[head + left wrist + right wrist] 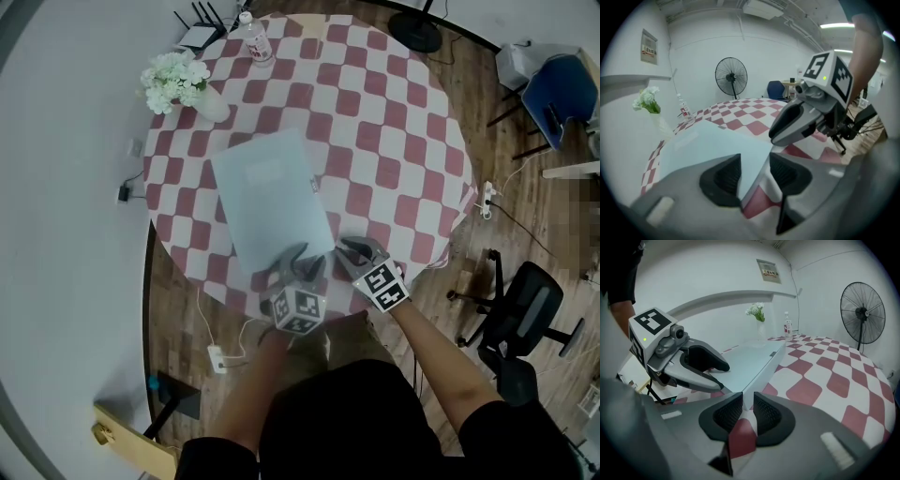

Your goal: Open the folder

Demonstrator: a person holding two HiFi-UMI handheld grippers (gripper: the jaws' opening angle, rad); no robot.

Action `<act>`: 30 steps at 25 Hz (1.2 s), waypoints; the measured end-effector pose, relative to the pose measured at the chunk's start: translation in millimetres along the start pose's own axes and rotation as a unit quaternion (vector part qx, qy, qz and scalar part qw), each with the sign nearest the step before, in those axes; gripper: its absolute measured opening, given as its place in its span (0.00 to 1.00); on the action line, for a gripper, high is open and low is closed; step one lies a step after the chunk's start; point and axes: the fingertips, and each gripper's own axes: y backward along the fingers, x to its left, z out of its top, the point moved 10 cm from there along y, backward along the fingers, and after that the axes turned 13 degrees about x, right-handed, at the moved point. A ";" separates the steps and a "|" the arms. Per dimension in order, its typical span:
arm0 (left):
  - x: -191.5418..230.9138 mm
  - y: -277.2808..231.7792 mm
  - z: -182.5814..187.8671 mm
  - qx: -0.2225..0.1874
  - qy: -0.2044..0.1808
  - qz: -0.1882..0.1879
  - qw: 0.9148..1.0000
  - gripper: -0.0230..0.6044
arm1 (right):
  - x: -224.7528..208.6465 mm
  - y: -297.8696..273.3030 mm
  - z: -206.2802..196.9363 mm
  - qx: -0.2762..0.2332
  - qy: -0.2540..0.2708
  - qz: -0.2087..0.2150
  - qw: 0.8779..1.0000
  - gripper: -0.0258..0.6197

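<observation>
Left gripper (754,164) hovers nearest, jaws spread over the near corner of the folder (270,197); right gripper (747,401) sits just right of that corner, jaws barely parted, pinching nothing. Folder lies closed on the checked table (394,122), long axis running away from both; I'd lead left.

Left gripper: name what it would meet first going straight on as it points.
Most likely the folder: its near corner lies right ahead of the open claw of the left gripper, though depth is hard to judge.
</observation>
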 end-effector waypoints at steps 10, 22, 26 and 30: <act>-8.5 -17.4 15.3 0.043 -0.046 0.018 0.998 0.37 | -8.6 -1.0 -2.3 0.004 0.018 0.027 0.999 0.15; -11.0 -28.4 31.8 0.065 -0.082 0.029 0.994 0.36 | -14.7 -3.4 -1.4 0.011 0.039 0.030 0.999 0.16; -10.4 -28.0 31.6 0.064 -0.078 0.016 0.995 0.33 | -15.3 -2.6 -2.0 0.011 0.045 0.036 0.998 0.15; -8.0 -26.4 30.3 0.057 -0.071 0.001 0.996 0.31 | -14.2 -2.3 -1.3 0.012 0.054 0.037 0.998 0.15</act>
